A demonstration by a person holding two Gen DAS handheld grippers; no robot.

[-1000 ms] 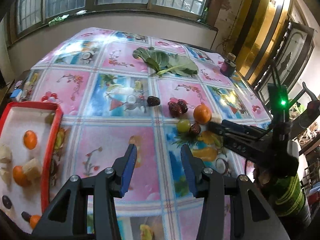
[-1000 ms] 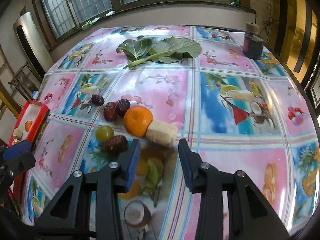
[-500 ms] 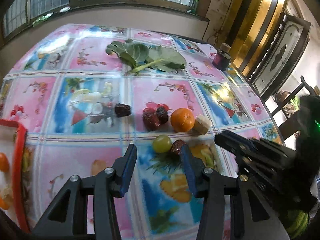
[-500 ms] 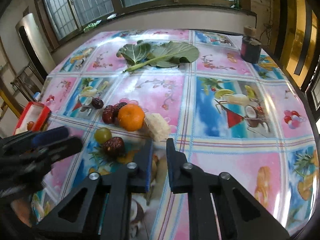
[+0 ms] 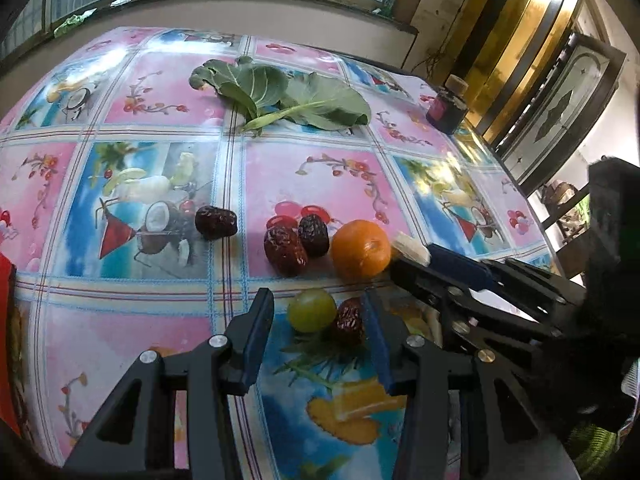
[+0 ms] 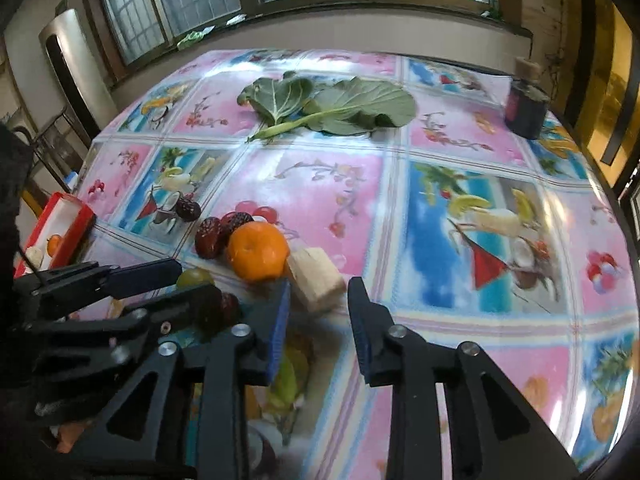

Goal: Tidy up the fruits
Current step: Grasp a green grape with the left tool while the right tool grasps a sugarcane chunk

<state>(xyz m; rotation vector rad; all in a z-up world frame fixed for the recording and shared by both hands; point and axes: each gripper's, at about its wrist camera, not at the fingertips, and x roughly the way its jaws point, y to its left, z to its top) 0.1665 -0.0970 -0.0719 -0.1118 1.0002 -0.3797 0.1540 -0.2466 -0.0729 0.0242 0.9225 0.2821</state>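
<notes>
Two grippers crowd the fruit cluster. Your left gripper [image 5: 318, 322] hangs with jaws spread around the green grape [image 5: 312, 310] and a red date [image 5: 351, 321], pads clear of both. Your right gripper [image 6: 319, 308] has just been opening, jaws apart, the pale banana chunk [image 6: 317, 278] at their tips, unpinched, touching the orange [image 6: 258, 251].

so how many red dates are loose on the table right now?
4. One alone left of the cluster, two touching beside the orange, one next to the green grape. The red tray may hide more.
</notes>
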